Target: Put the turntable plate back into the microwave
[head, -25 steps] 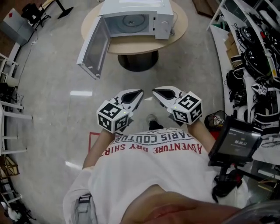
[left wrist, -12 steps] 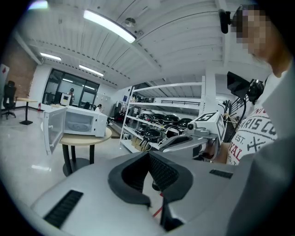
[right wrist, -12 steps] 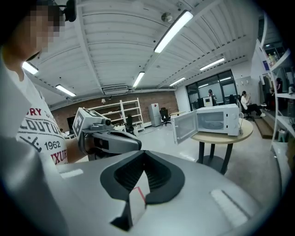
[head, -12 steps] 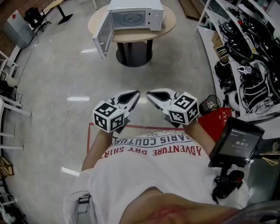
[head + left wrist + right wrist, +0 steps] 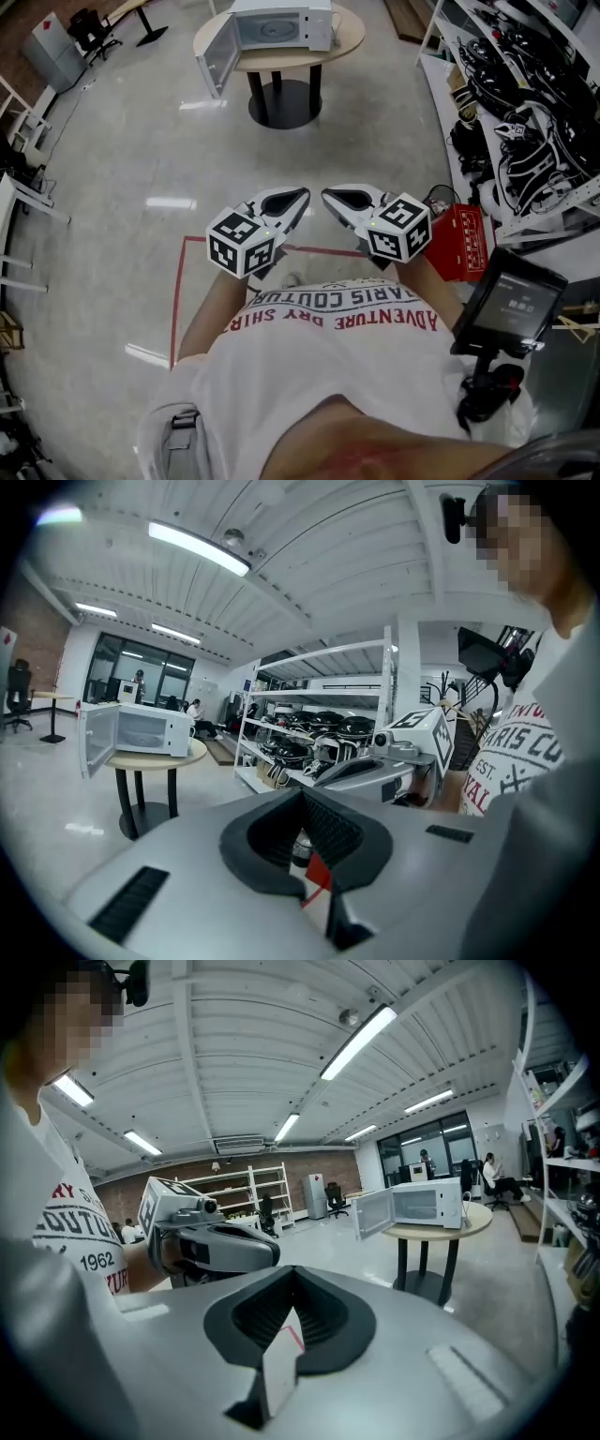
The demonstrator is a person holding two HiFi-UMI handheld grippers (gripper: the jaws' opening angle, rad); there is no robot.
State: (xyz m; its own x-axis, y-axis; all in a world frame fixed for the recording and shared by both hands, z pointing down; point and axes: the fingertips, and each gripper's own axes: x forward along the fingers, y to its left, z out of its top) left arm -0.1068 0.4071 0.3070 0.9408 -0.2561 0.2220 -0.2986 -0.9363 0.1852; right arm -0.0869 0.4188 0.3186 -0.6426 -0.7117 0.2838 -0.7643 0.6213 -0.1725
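The microwave point(image 5: 281, 23) and its round table point(image 5: 349, 39) now sit farther ahead of my left gripper point(image 5: 302, 195) and right gripper point(image 5: 326, 194). A red floor line point(image 5: 178, 291) has slid in beneath them, and a red box point(image 5: 459, 242) beside the right.

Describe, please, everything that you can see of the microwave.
The microwave is a white, box-shaped oven standing upright on a round, light wooden table with a dark pedestal base, far across the floor. Its door, hinged at the picture's left, is swung wide open and has a pale window. The cavity lies open to view, and something round lies on its floor, too small to tell more. A control panel takes the front's right side. Only the table touches it.
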